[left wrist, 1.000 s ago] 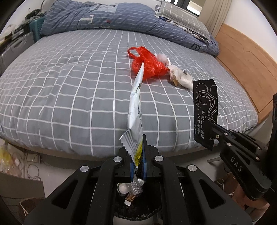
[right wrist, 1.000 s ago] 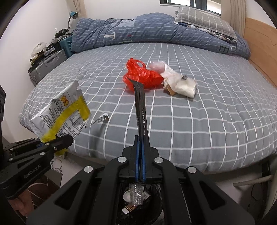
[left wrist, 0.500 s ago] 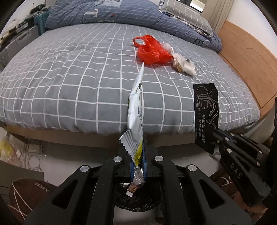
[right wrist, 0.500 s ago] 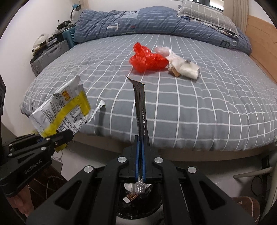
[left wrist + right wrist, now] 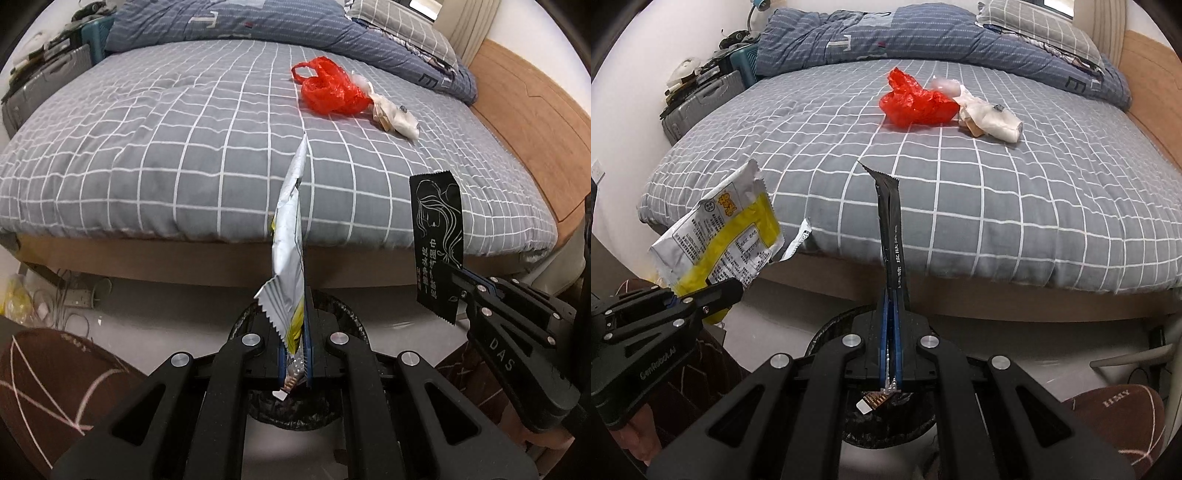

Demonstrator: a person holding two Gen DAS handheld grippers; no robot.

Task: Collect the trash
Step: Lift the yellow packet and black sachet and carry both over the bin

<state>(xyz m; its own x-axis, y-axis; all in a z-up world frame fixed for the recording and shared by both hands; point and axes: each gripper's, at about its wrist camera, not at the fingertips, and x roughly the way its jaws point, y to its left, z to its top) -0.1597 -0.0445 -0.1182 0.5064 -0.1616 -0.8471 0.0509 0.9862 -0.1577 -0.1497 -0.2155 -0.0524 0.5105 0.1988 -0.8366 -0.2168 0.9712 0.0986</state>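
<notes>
At the bottom centre of each wrist view a black-lined trash bin (image 5: 291,413) sits on the floor under the grippers. The left gripper (image 5: 295,325) has its fingers clenched on a silver-and-yellow snack wrapper (image 5: 290,236), and the right gripper (image 5: 892,314) on a black wet-wipe sachet (image 5: 892,236). Farther off, upper centre, a red plastic bag (image 5: 914,101) and crumpled white paper (image 5: 991,118) lie on the grey checked bed (image 5: 997,206).

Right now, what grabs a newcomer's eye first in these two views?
The crumpled red plastic bag far out on the grey checked bed, with pale wrapper scraps touching its right side. Closer in, both tongs are shut on trash: the left tongs pinch a silver and yellow snack packet, the right tongs a black sachet. Both hang above a black-lined bin on the floor before the bed.
</notes>
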